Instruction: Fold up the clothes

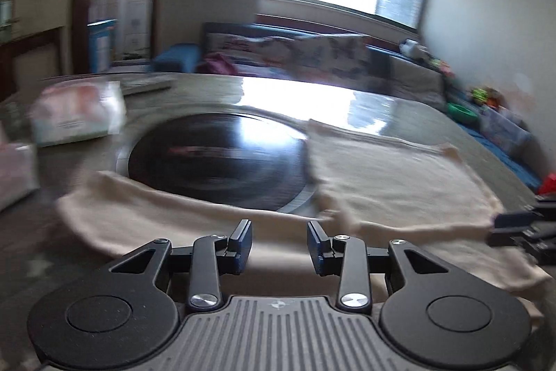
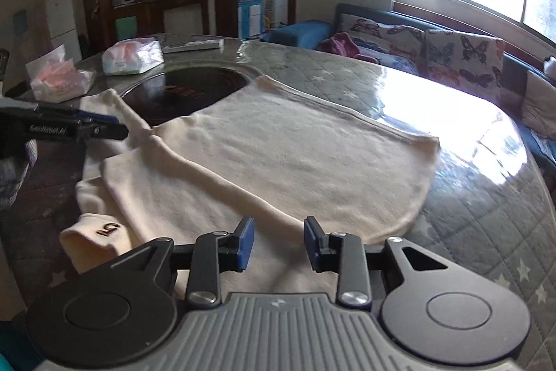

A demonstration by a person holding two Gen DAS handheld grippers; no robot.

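Observation:
A cream long-sleeved garment (image 2: 285,155) lies spread flat on the round table, one sleeve folded across its body and a cuff with a small logo (image 2: 100,232) at the near left. In the blurred left wrist view it (image 1: 392,176) fills the right half. My right gripper (image 2: 279,244) is open, hovering just above the garment's near edge. My left gripper (image 1: 279,242) is open and empty over the garment's near part; it shows from the side in the right wrist view (image 2: 114,127), by the sleeve. The right gripper's fingers (image 1: 514,225) show at the right edge of the left wrist view.
The table (image 2: 469,197) has a grey quilted cover under glass and a dark round hotplate (image 2: 184,89) in the middle. Two tissue packs (image 2: 132,56) (image 2: 59,79) and a flat remote-like item (image 2: 193,46) lie at its far left. A sofa (image 2: 434,47) stands behind.

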